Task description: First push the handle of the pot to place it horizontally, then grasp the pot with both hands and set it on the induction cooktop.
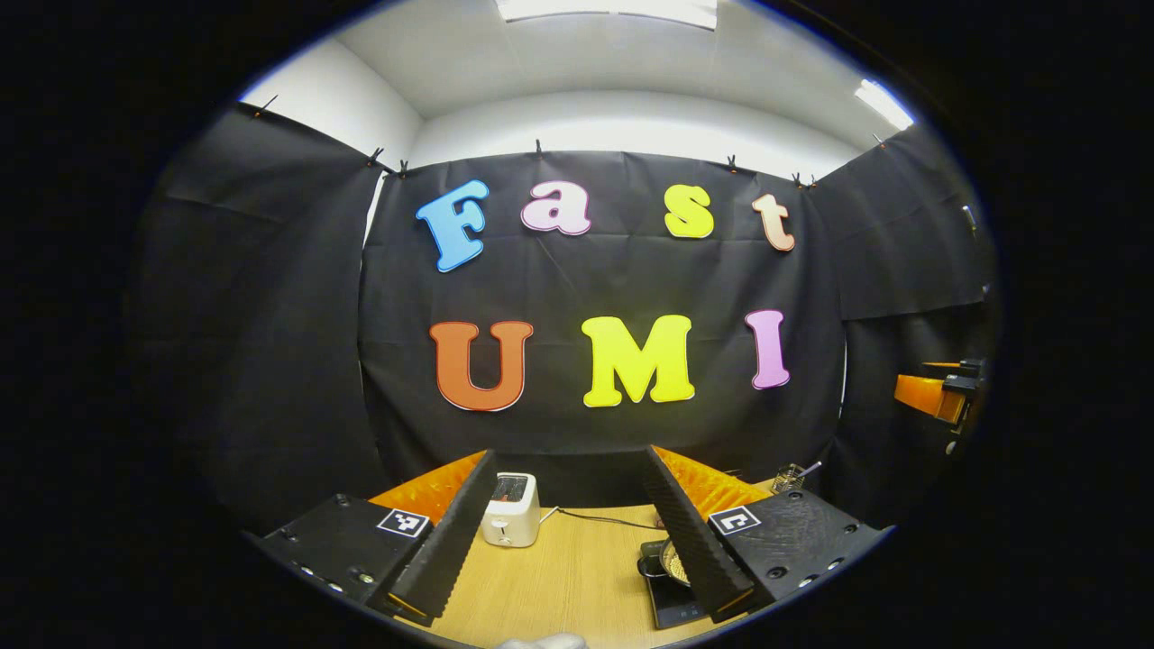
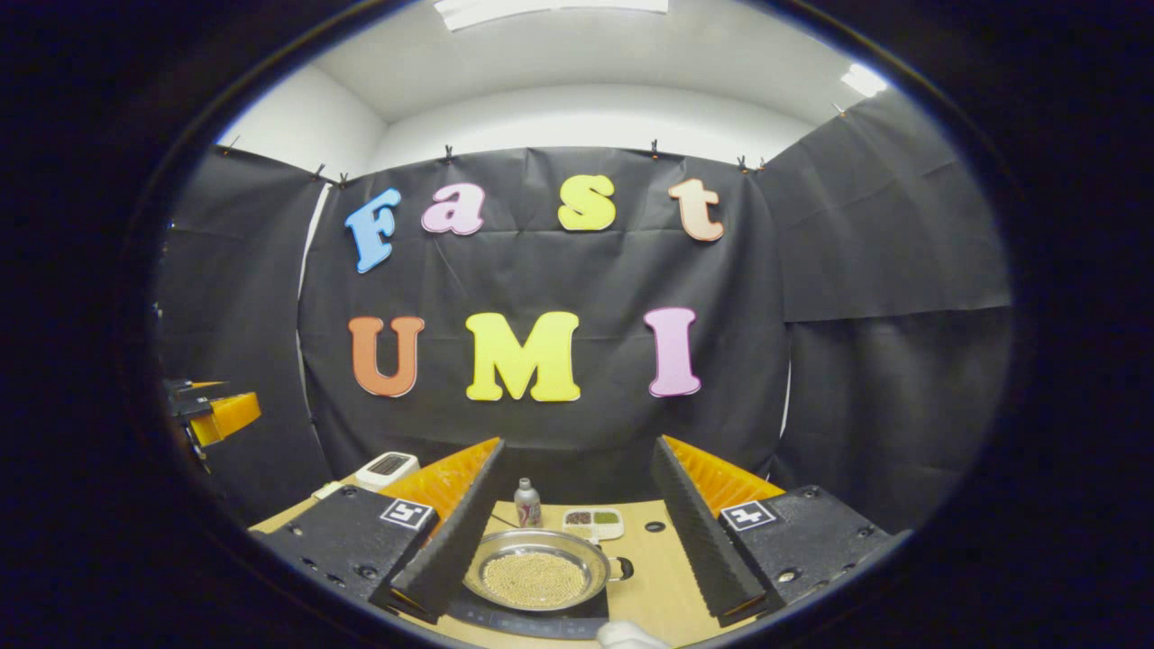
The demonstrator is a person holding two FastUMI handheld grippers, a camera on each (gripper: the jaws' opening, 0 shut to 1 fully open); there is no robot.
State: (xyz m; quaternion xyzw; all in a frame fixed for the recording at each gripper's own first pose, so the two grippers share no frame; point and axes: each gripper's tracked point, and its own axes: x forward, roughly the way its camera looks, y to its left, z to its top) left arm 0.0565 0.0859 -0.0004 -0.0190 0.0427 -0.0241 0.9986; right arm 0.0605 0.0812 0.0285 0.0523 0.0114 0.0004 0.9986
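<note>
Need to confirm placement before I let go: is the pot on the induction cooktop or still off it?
On it. In the right gripper view the pot, filled with small beads, sits level on the dark induction cooktop, between the right gripper's open jaws.

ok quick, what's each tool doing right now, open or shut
left tool: open, holding nothing.
right tool: open, holding nothing, above the pot.

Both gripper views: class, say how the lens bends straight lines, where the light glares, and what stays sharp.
Left gripper view: cloth edges bow outward, the ceiling light blows out white, and the toaster stays sharp. Right gripper view: the same barrel bend, a ceiling panel glares at the top, and the pot on the cooktop is crisp, evenly lit, without hard shadow.
</note>
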